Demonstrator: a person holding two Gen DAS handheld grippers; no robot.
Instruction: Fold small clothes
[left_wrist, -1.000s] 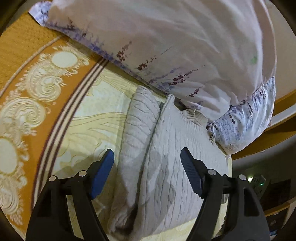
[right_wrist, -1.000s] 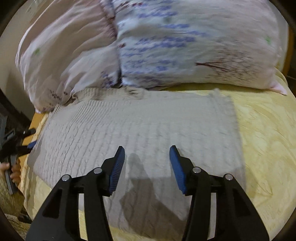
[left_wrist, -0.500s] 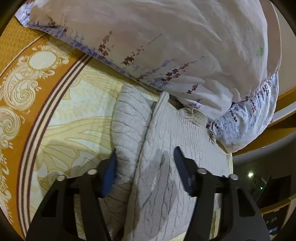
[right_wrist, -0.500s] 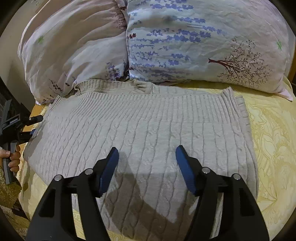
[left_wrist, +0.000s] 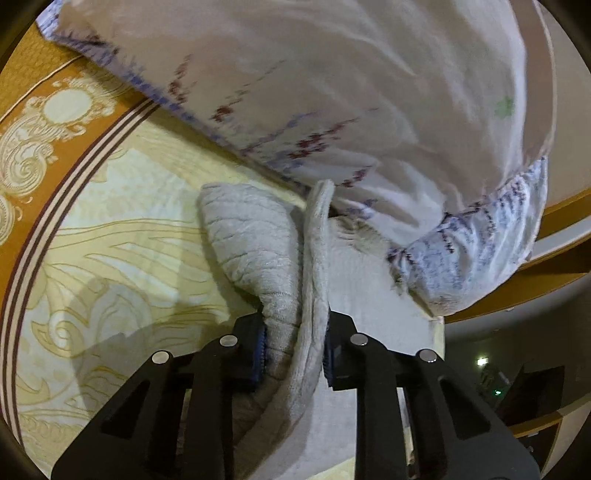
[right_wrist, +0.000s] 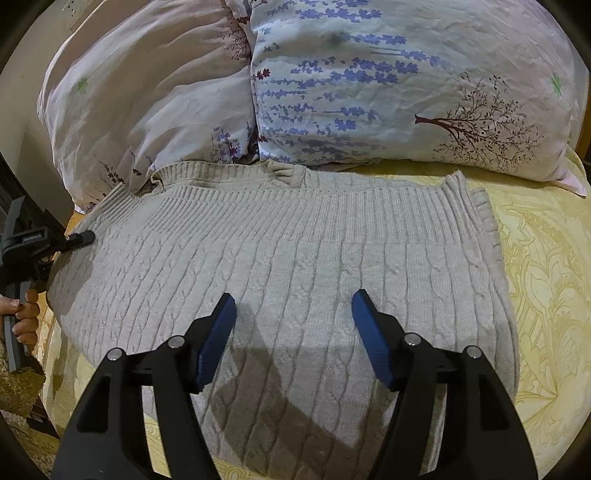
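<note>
Knit sweater (left_wrist: 258, 251) edge is clamped between left gripper (left_wrist: 293, 350) pads; right gripper (right_wrist: 293, 332) hovers spread above it. Next: fold across.

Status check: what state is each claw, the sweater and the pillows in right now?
Left claw: shut on the sweater's edge.
Right claw: open, above the sweater.
Sweater: spread flat on the bedspread, one edge bunched.
Pillows: side by side, behind the sweater.

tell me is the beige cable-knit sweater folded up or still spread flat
Mostly spread flat: the beige cable-knit sweater lies open across the yellow bedspread, with only its edge pinched by the left gripper.
</note>
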